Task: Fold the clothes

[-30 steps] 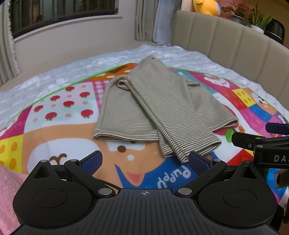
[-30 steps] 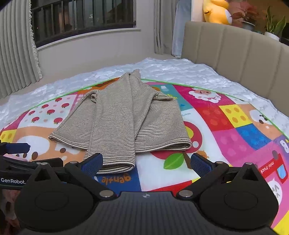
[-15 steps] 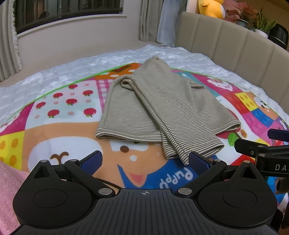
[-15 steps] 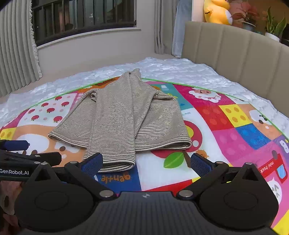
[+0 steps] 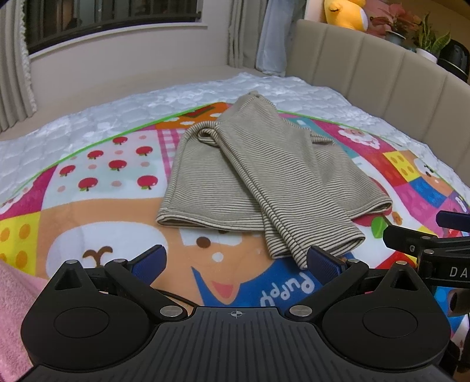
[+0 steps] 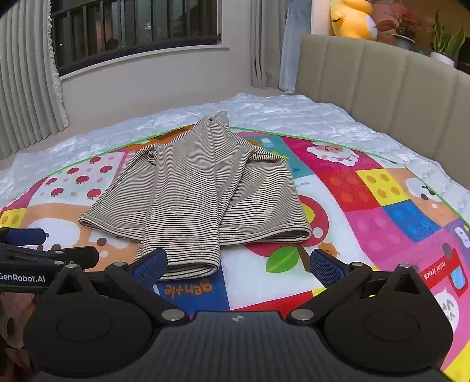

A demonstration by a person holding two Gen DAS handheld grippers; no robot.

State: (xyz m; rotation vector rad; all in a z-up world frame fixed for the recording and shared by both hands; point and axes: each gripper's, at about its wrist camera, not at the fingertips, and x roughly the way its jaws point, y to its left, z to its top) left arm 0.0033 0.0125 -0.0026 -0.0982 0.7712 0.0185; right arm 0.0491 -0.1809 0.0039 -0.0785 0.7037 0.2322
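A beige striped garment [image 5: 249,179] lies on the colourful play mat [image 5: 88,205], with both sleeves folded over the body; it also shows in the right wrist view [image 6: 199,199]. My left gripper [image 5: 235,261] is open and empty, just short of the garment's near hem. My right gripper [image 6: 235,264] is open and empty, its left finger [image 6: 149,264] in front of the near sleeve cuff. Each gripper shows at the edge of the other's view.
The mat lies on a white quilted bed cover [image 5: 117,117]. A beige padded headboard [image 6: 382,82] runs along the right, with a yellow plush toy [image 6: 352,17] and plants on top. A pink cloth [image 5: 14,308] lies at the near left. A window and curtains stand behind.
Both grippers have drifted slightly; the left wrist view has shifted a little so the garment sits more central. The garment has not moved. Both grippers stay open.
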